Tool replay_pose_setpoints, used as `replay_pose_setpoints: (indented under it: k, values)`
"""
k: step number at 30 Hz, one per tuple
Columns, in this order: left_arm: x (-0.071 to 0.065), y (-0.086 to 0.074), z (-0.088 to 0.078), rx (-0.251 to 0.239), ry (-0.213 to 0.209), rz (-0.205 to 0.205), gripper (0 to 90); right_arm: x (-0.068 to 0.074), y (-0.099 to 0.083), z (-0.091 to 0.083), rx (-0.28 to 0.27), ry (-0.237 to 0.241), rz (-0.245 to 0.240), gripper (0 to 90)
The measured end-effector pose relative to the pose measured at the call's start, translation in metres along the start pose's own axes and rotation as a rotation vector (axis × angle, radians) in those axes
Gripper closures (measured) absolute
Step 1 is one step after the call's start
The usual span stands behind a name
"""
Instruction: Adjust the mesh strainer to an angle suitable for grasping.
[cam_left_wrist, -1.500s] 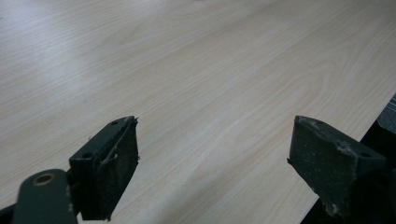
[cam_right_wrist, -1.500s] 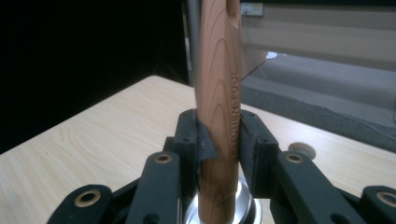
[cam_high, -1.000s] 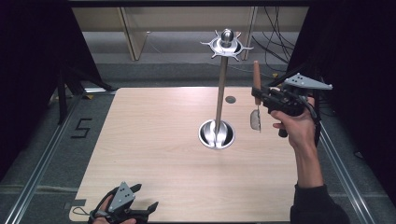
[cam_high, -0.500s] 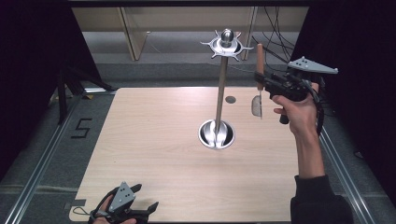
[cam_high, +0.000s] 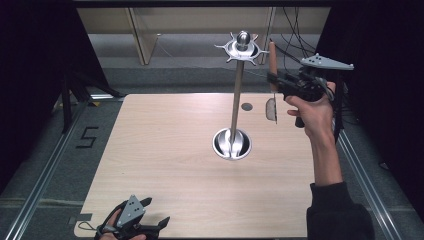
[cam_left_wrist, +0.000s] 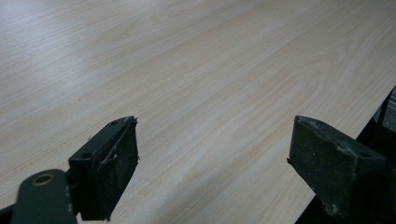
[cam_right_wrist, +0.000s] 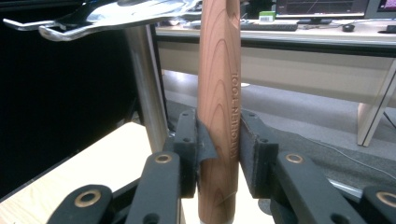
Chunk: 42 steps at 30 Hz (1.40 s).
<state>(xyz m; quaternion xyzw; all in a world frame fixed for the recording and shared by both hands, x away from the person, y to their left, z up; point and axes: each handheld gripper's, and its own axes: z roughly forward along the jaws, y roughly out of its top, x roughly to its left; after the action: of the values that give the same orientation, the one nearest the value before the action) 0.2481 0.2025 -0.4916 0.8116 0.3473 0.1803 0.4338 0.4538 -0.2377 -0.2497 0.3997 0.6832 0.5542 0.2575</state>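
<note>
The wooden table (cam_high: 165, 165) is carrying a steel utensil stand (cam_high: 235, 107) whose hooked crown (cam_high: 242, 48) sits high. The right gripper (cam_high: 274, 80) is clenching the wooden handle (cam_right_wrist: 218, 107) of a kitchen tool, its metal head (cam_high: 271, 109) hanging just beside the stand's top. Judging by this, the hanging step is under way; next the handle's end needs guiding onto a hook. The left gripper (cam_left_wrist: 212, 172) is resting released at the table's near edge.

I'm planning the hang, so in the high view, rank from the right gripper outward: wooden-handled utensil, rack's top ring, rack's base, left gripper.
1. wooden-handled utensil, clamped in the right gripper.
2. rack's top ring, just left.
3. rack's base, mid-table.
4. left gripper, near edge.
</note>
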Motion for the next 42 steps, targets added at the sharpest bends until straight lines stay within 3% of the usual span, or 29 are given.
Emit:
replay_pose_setpoints:
  k: [2,3,5,6,9,11,12,16,21,22,24,25,27,28,31,32,34,38,42]
  values:
    - [0.001,0.0,0.0,0.004,0.001,0.008,15.0,0.002,0.0,0.002,0.006,0.004,-0.013,71.4]
    - [-0.002,0.0,0.001,-0.013,-0.004,-0.03,15.0,0.004,-0.001,0.004,0.014,0.005,-0.023,71.4]
    - [-0.002,0.0,0.001,-0.012,-0.005,-0.027,15.0,0.005,-0.001,0.006,0.023,0.0,-0.018,71.3]
    - [0.0,0.0,0.0,0.002,-0.003,-0.005,15.0,0.005,-0.001,0.006,0.023,0.0,-0.018,71.3]
    - [-0.002,-0.001,0.0,0.0,-0.003,-0.038,15.0,0.006,-0.002,0.01,0.025,0.01,-0.029,71.3]
    - [0.0,0.0,0.0,0.0,-0.005,-0.008,15.0,0.007,-0.002,0.013,0.034,0.01,-0.031,71.3]
    - [-0.001,-0.001,0.0,0.002,-0.003,-0.03,15.0,0.008,-0.002,0.014,0.032,0.01,-0.018,71.3]
    - [-0.002,-0.001,0.0,0.001,-0.004,-0.042,15.0,0.008,-0.005,0.017,0.041,0.019,-0.033,71.2]
    - [0.0,0.0,0.0,-0.001,-0.004,-0.008,15.0,0.009,-0.008,0.019,0.036,0.028,-0.007,71.1]
    - [-0.002,-0.001,0.0,0.001,-0.004,-0.042,15.0,0.009,-0.008,0.018,0.04,0.027,-0.006,71.1]
    - [-0.002,-0.001,0.0,0.001,-0.003,-0.042,15.1,0.008,-0.008,0.018,0.042,0.019,-0.001,70.9]
    - [0.0,0.0,0.0,0.0,-0.005,-0.009,15.0,0.007,-0.008,0.018,0.043,0.015,-0.013,70.2]
    - [0.0,0.0,0.0,0.001,-0.004,-0.009,15.0,0.006,-0.008,0.018,0.042,0.02,-0.011,68.6]
    - [-0.002,-0.001,0.0,0.0,-0.004,-0.043,15.0,0.006,-0.009,0.018,0.045,0.012,-0.007,67.5]
    - [-0.002,-0.001,0.001,0.004,-0.002,-0.045,15.0,0.004,-0.011,0.016,0.048,0.003,-0.027,64.3]
    - [-0.002,-0.001,0.0,0.007,-0.003,-0.046,15.0,0.004,-0.012,0.014,0.056,0.004,0.009,63.9]
    - [-0.002,-0.001,0.0,0.0,-0.004,-0.042,15.0,0.004,-0.012,0.012,0.051,0.006,0.018,63.5]
    - [0.0,-0.001,0.001,-0.002,-0.002,-0.026,15.1,0.003,-0.016,-0.004,0.022,0.012,-0.001,58.9]
    - [-0.001,-0.001,0.002,-0.009,-0.005,-0.038,15.1,0.006,-0.02,-0.017,0.02,0.018,-0.022,55.1]
